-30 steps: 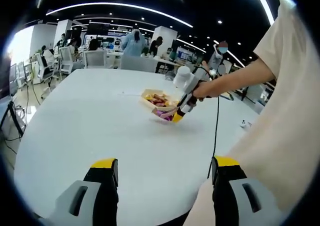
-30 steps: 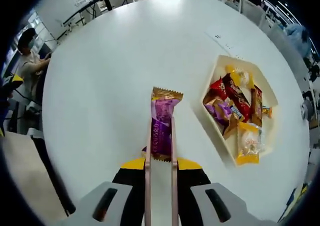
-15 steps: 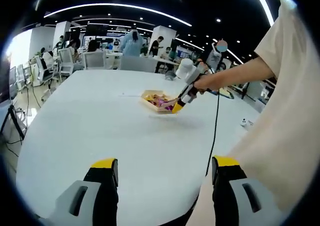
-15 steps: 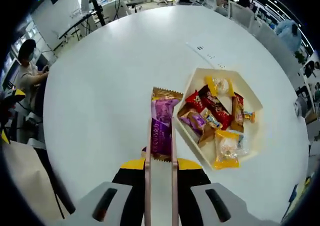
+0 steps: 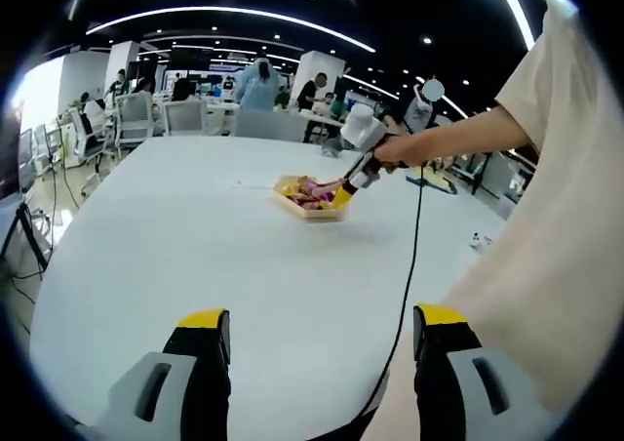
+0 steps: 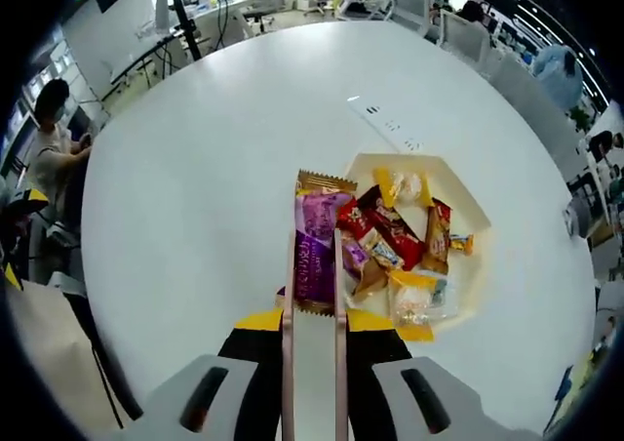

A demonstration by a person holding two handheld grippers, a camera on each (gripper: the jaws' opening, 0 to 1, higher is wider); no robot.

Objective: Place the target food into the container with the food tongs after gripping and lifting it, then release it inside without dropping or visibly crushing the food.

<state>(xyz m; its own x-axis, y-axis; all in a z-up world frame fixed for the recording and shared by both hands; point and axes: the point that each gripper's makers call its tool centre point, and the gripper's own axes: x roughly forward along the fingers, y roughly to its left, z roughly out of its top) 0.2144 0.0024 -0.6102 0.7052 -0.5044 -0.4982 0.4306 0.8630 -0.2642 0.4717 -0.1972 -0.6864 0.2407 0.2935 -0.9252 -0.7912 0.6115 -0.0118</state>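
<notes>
Purple snack packet (image 6: pixel 314 251) pinched flat between the two thin arms of the food tongs (image 6: pixel 312 363), up off the table, its left edge now level with the near left rim of the tray (image 6: pixel 466 192). A second ago well left of the tray, with bare white table (image 6: pixel 195 187) under it; now closer, nearly over the sweets. Not yet fully above the tray, so too soon to let go.

Right gripper (image 6: pixel 312 348) squeezed onto the tongs, yellow-tipped. Left gripper (image 5: pixel 322 348) wide apart, holding nothing, low near the table edge.

Packet shiny, crinkly, long, gold at the far end. Tray pale, six-sided, shallow, with red, brown and yellow wrapped sweets (image 6: pixel 405 241). Table smooth, round.
</notes>
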